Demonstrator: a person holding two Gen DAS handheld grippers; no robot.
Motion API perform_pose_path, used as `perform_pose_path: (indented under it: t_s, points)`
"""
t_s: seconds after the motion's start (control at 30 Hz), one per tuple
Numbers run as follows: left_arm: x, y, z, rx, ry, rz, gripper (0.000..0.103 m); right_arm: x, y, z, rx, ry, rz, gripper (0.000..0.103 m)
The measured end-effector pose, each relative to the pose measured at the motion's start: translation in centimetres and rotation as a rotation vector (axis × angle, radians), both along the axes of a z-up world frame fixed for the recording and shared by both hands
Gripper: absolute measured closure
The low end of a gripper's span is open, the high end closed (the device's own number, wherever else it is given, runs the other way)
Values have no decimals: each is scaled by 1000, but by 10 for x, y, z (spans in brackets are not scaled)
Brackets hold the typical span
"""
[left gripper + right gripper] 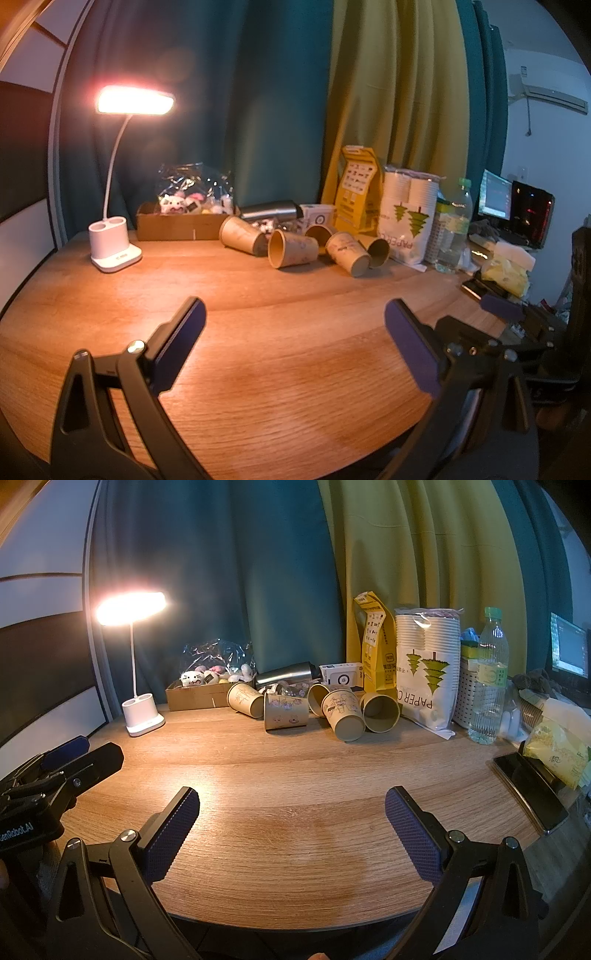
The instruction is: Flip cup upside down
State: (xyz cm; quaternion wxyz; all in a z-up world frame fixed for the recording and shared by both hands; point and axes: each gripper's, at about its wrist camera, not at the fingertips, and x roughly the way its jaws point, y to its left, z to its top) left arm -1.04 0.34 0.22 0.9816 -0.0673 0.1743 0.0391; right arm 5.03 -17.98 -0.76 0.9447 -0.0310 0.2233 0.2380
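Note:
Several brown paper cups lie on their sides in a cluster at the back of the wooden table (pixel 280 332). One cup (pixel 291 248) has its mouth to the left; another cup (pixel 347 253) lies to its right. They also show in the right wrist view: one cup (pixel 286 712) and another cup (pixel 343 712). My left gripper (pixel 295 343) is open and empty, well in front of the cups. My right gripper (pixel 291 827) is open and empty, also well short of them. The left gripper shows at the left edge of the right wrist view (pixel 62 764).
A lit white desk lamp (pixel 114 247) stands at back left. Behind the cups are a cardboard box with plush toys (pixel 181 221), a steel flask (pixel 271 211), a yellow bag (pixel 358 192), a sleeve of paper cups (pixel 424 672) and a water bottle (pixel 487 679). A phone (pixel 528 790) lies at right.

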Motion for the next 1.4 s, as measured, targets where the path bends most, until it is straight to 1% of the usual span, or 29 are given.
perform_pose_path:
  t_s: [0.73,1.13,1.23,1.3,1.33,1.4]
  points:
    - [1,4,0,-2,2,3,4,1,0,1,1,-2,-1,1]
    - [7,8,-2,8,21,9,4,0,-1,-1,3,-6,-2,1]
    - [13,9,-2,14,31,4,4,2,-2,-1,0,-9,4,1]
    - [25,7,0,33,45,-17,4,6,-4,-1,-13,-15,4,1]
    - [36,7,1,36,67,-30,4,10,-5,-2,-22,-16,1,1]
    - [58,11,2,0,111,-51,4,21,-8,-3,-28,-10,-11,1]
